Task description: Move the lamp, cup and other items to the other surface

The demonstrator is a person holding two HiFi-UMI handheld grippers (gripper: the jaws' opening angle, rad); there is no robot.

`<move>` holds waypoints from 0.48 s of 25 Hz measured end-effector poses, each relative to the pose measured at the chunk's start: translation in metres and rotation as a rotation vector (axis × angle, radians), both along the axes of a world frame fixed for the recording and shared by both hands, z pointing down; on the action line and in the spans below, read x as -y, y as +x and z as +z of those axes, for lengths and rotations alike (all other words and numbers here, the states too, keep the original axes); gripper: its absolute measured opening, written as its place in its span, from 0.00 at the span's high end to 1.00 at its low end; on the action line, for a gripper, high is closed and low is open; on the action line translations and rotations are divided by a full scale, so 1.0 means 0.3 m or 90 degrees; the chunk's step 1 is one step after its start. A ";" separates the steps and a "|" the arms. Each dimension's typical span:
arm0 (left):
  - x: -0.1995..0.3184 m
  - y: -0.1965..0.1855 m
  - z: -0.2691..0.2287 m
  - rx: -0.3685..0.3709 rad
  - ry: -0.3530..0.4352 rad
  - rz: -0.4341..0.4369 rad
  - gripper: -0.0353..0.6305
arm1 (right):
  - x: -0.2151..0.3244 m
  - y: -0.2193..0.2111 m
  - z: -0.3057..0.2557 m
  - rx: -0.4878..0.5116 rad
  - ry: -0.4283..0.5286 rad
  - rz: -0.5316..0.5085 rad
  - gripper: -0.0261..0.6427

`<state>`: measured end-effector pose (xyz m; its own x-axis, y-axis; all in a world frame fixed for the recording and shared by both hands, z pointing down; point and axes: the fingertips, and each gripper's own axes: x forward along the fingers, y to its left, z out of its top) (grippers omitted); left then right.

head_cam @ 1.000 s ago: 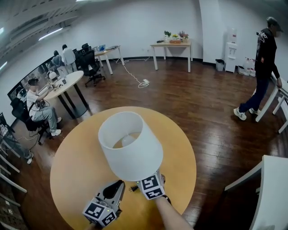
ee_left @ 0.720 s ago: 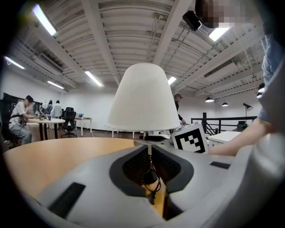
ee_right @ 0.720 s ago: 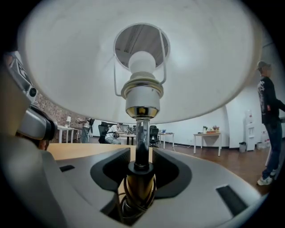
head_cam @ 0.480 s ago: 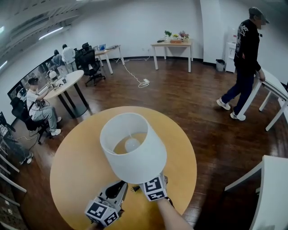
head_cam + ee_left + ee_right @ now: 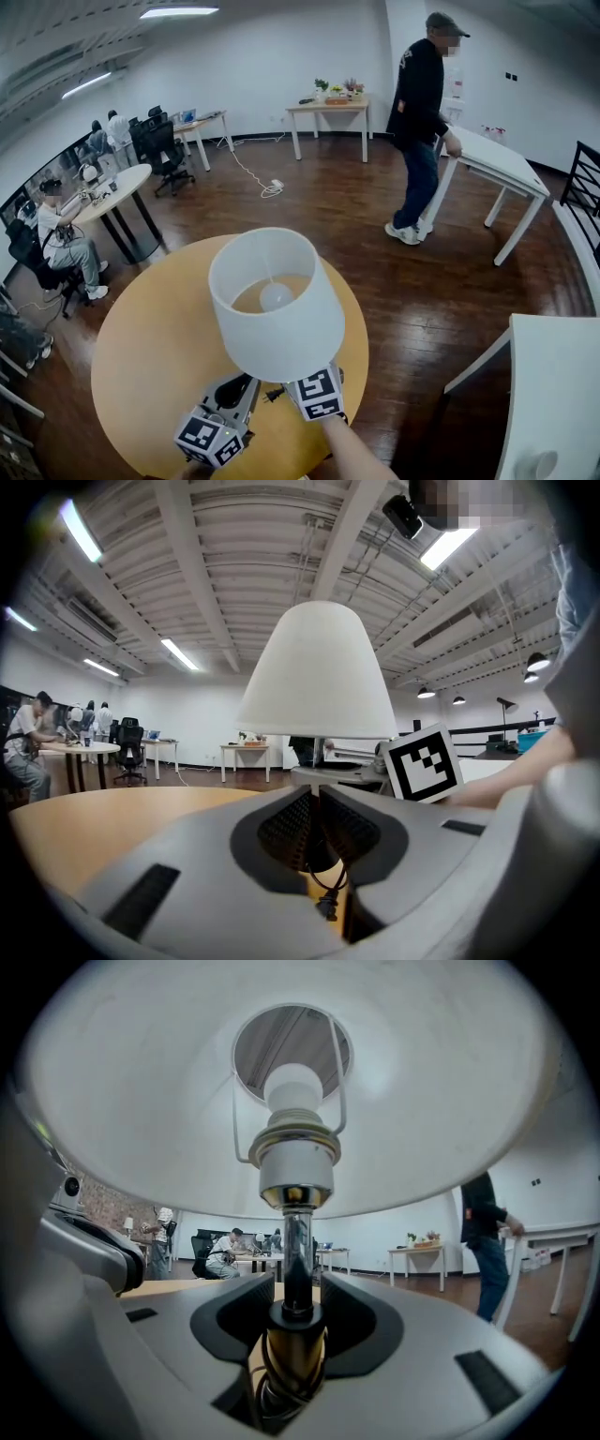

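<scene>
Above the round wooden table (image 5: pixel 141 356), toward its near edge: noted one lamp (image 5: pixel 277 305), held upright, long axis vertical, open top of the white shade (image 5: pixel 286 342) facing up at the head camera. Could not establish whether the base touches the tabletop. Inside the shade, counted one round white bulb (image 5: pixel 275 296), seated in a chrome socket (image 5: pixel 295 1162) atop a slim chrome stem (image 5: pixel 297 1251) with a brass-coloured section lower down. Found the right gripper (image 5: pixel 295 1326) clamped on the lamp at that stem, one jaw on each side, the jaws having just been closing with the stem between them. Found the left gripper (image 5: pixel 319 832) just beside it, to its left, jaws drawn nearly together, pads pinching the black cord (image 5: pixel 330 878); counted one plug (image 5: pixel 326 907) dangling below the pads. Counted two grippers, each bearing a marker cube. Further out, to the right, recorded two white tables: one close by (image 5: pixel 562 375), carrying a pale round item at the picture's edge, too cut off to identify; one farther back (image 5: pixel 502 164), with one standing person (image 5: pixel 422 103) resting a hand on it. Against the far wall, noted a pale table (image 5: pixel 328 108) carrying small potted plants (image 5: pixel 337 89). At left, noted a second round table (image 5: pixel 117 187) with one seated person (image 5: pixel 56 239); more people farther back, number uncertain.
</scene>
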<state>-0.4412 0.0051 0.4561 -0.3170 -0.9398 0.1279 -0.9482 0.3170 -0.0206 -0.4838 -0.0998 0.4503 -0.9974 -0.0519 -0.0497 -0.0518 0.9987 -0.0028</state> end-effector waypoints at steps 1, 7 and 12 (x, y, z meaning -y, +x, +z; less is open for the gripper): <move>0.031 0.032 -0.007 0.001 0.004 0.011 0.89 | 0.034 0.045 -0.014 0.002 0.004 0.014 0.74; 0.267 0.333 -0.060 -0.002 0.021 0.105 0.89 | 0.268 0.400 -0.108 -0.001 0.017 0.107 0.74; 0.489 0.644 -0.101 -0.009 0.035 0.214 0.89 | 0.484 0.799 -0.162 -0.012 0.032 0.230 0.74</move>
<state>-0.2480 -0.1415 0.4258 0.0125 -0.9970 0.0758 -0.9999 -0.0124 0.0020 -0.2440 -0.2450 0.4017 -0.9157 -0.3996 -0.0423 -0.4014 0.9145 0.0504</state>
